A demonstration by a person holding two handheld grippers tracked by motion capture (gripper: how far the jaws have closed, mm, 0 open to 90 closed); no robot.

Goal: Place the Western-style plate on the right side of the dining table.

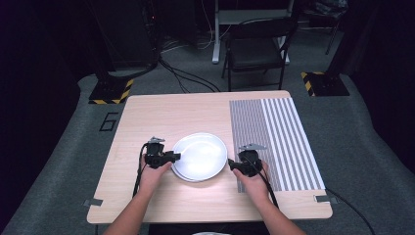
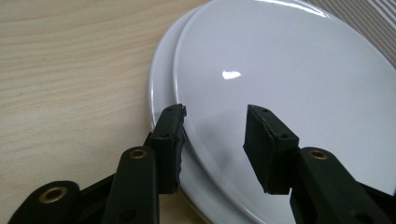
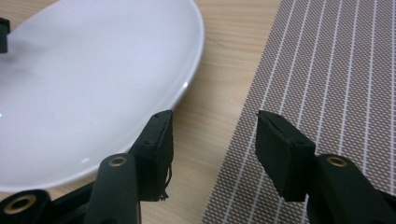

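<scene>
Two white plates, stacked: upper plate (image 1: 200, 154) offset on the lower plate (image 2: 161, 84), near the middle of the wooden table (image 1: 161, 117), between both hands. One striped placemat (image 1: 274, 139) just right of the stack, flat, apart from it. Left gripper (image 1: 175, 156): jaws spread, straddling the upper plate's left rim, pads not pressing. Right gripper (image 1: 230, 164): jaws spread, nothing held, one over bare wood beside the plate's right edge, one over the placemat. Beyond the table: one black chair (image 1: 257, 46), two hazard-striped stand bases, floor cables.
</scene>
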